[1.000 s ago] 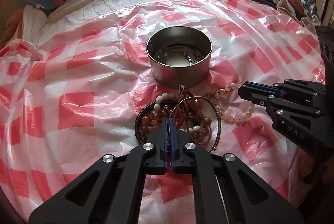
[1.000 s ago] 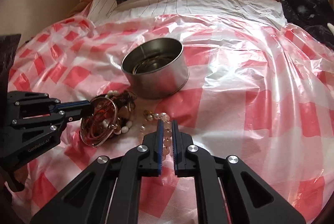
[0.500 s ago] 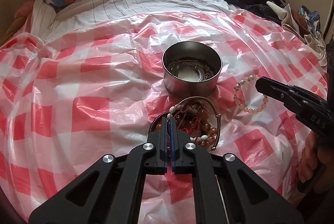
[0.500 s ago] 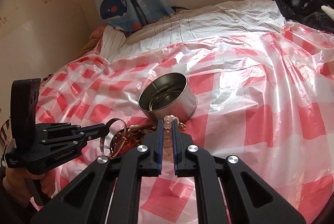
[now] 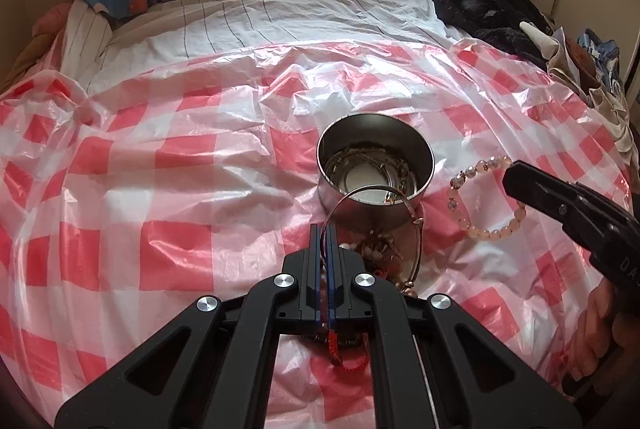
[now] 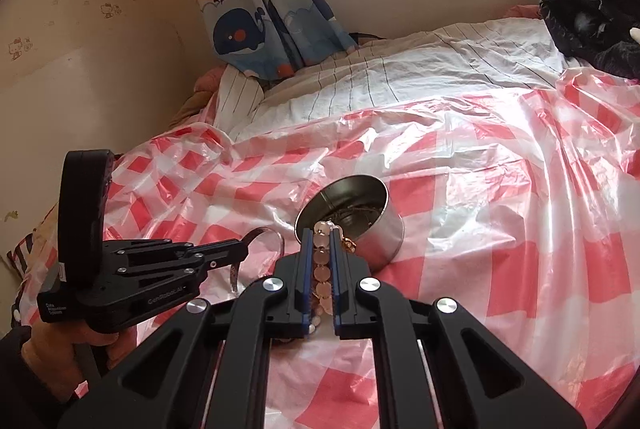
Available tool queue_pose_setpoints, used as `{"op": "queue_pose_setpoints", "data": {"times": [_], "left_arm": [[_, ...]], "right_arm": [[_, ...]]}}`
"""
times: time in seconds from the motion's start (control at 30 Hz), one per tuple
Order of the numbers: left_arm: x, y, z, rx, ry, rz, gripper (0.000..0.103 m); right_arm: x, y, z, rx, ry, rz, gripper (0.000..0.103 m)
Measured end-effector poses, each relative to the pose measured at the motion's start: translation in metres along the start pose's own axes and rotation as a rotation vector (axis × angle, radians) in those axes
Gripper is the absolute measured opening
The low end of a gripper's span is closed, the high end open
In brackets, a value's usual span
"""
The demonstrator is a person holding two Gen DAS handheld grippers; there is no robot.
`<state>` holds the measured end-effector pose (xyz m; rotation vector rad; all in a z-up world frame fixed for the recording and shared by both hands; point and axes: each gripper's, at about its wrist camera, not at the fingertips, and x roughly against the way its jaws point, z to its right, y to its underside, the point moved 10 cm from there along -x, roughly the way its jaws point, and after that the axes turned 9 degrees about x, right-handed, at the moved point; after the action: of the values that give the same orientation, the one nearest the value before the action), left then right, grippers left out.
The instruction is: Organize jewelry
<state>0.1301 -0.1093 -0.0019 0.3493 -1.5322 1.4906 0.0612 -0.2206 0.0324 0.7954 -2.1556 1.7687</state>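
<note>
Jewelry, two lots, both lifted clear of the checked plastic sheet (image 5: 160, 197). Left wrist view: left gripper (image 5: 323, 237) clamped fully closed on a tangled cluster (image 5: 384, 253) of bangle, cords and beads, which hung at its right side just near of the steel tin (image 5: 375, 165); the tin, centre, already held several pieces. At right, the right gripper (image 5: 520, 175) carried the pink bead bracelet (image 5: 486, 205) dangling beside the tin. Right wrist view: right gripper (image 6: 320, 241) nearly closed, its pads pinching the bracelet's beads (image 6: 321, 269), tips just near of the tin (image 6: 352, 221); left gripper (image 6: 236, 249) at left, bangle looped from its tip. Recommended handling, as judged: bring each lot squarely over the tin's mouth before releasing, one at a time, low enough that trailing loops fall inside the rim.
</note>
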Motion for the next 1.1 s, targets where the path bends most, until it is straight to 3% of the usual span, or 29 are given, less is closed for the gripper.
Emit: {"op": "queue_pose_setpoints", "data": {"times": [0.37, 0.43, 0.5, 0.53, 0.57, 0.67, 0.97, 1.1], "left_arm": [[-0.030, -0.039, 0.014, -0.002, 0.003, 0.012, 0.002], [-0.042, -0.048, 0.018, 0.009, 0.012, 0.011, 0.002], [-0.061, -0.048, 0.023, -0.005, 0.000, -0.028, 0.005], [-0.067, -0.046, 0.022, -0.013, -0.019, -0.043, 0.009], [-0.069, -0.044, 0.021, -0.018, -0.025, -0.051, 0.011], [-0.059, -0.038, 0.012, -0.022, -0.042, -0.040, 0.025], [-0.021, 0.002, -0.035, 0.031, -0.092, -0.062, 0.035], [-0.009, 0.021, -0.041, 0.035, -0.102, -0.067, 0.046]], "right_arm": [[-0.023, -0.044, -0.005, 0.061, -0.012, 0.038, 0.008], [-0.039, -0.049, 0.000, 0.087, 0.023, 0.017, 0.009], [-0.068, -0.039, 0.012, 0.098, 0.060, -0.086, 0.015], [-0.078, -0.030, 0.021, 0.075, 0.073, -0.124, 0.024], [-0.082, -0.023, 0.029, 0.046, 0.081, -0.142, 0.025], [-0.072, -0.015, 0.038, 0.016, 0.095, -0.145, 0.025], [-0.040, 0.025, 0.029, -0.013, 0.085, -0.189, 0.033], [-0.036, 0.037, 0.020, -0.002, 0.078, -0.198, 0.039]]}}
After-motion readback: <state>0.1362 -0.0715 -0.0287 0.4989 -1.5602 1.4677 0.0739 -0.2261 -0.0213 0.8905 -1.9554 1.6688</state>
